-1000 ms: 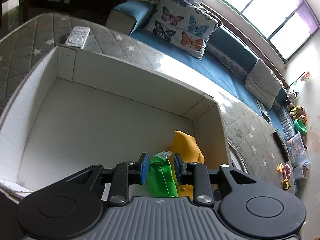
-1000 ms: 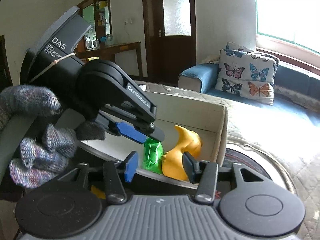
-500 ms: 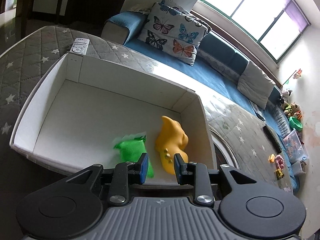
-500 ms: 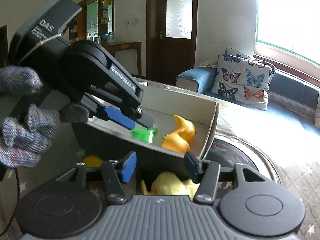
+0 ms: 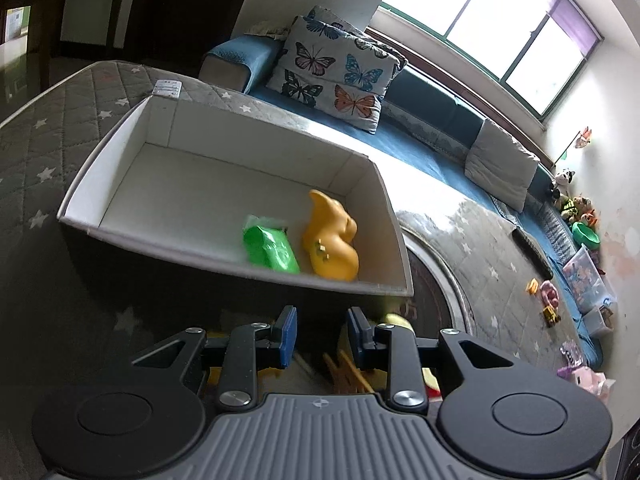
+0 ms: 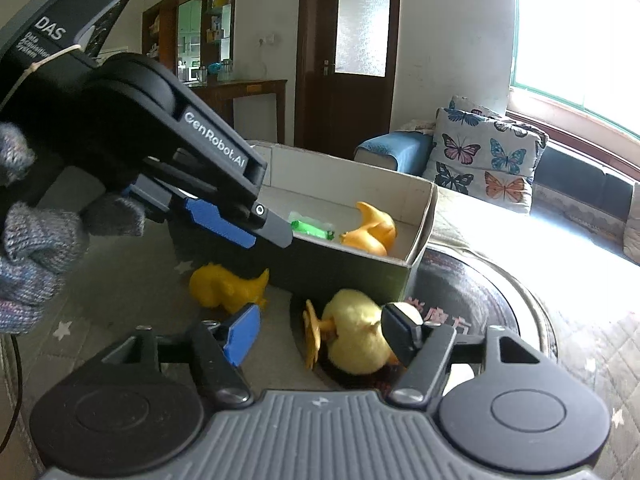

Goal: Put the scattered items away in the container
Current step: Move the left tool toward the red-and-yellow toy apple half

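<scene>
A white-lined cardboard box stands on the grey star mat. In it lie a green packet and an orange duck toy; both also show in the right wrist view, the packet and the duck. My left gripper is open and empty, held in front of the box's near wall; it also shows in the right wrist view. My right gripper is open around a pale yellow plush duck lying outside the box. An orange toy lies on the mat beside it.
A white remote lies behind the box. A round dark mat lies right of the box. A blue sofa with butterfly cushions runs along the window. Small toys are scattered far right.
My left gripper let go of the green packet, which now lies in the box, and drew back out of the box. My right gripper lowered toward the yellow plush duck.
</scene>
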`<state>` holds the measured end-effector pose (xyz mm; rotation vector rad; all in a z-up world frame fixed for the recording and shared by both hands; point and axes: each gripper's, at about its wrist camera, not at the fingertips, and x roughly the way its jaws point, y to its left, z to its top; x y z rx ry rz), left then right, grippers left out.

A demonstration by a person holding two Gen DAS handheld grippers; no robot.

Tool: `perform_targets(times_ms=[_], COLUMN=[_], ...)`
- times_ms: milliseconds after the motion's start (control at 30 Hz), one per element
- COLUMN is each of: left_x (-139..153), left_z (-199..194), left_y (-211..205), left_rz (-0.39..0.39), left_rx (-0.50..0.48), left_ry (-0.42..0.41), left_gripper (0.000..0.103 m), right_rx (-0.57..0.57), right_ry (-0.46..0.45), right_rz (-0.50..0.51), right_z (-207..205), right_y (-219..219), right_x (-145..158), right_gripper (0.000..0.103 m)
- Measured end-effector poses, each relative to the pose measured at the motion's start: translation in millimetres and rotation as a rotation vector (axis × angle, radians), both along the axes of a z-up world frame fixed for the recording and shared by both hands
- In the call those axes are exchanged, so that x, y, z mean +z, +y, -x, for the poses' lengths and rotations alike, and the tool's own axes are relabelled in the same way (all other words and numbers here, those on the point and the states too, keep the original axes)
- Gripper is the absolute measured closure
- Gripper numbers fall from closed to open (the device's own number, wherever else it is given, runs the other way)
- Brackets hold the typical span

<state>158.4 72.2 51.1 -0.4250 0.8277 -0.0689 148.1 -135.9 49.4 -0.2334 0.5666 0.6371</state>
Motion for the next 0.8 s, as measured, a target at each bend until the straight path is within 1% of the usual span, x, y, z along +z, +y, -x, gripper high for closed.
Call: perform_targets(times_ms=[233, 533, 600, 633, 800], left_x=[-13, -31, -35, -37, -44], left_z=[20, 39, 43, 44, 50], left_y=[-8, -19, -22, -23, -30], left_rz=[-0.006, 0.022, 0.026, 0.028, 0.035], left_rx=[-0.015, -0.025, -0.029, -0.03, -0.042], left_ry=[0.017, 0.049, 0.054, 0.058, 0.077], left_gripper=[0.073, 0.073, 0.073, 0.073, 0.073], right_rx=[0.002, -0.025, -0.033, -0.036, -0.045], right_ry=[0.007, 0.028, 0.032, 0.031, 0.034], right_rz=[0.019, 0.02, 0.02, 0.021, 0.022], right_z=[18, 34, 36, 37, 42], right_y=[-6, -18, -21, -22, -27], right_x=[-11, -22, -23, -24, -26], right_gripper=[0.032, 0.031, 0.029, 0.025, 0.024])
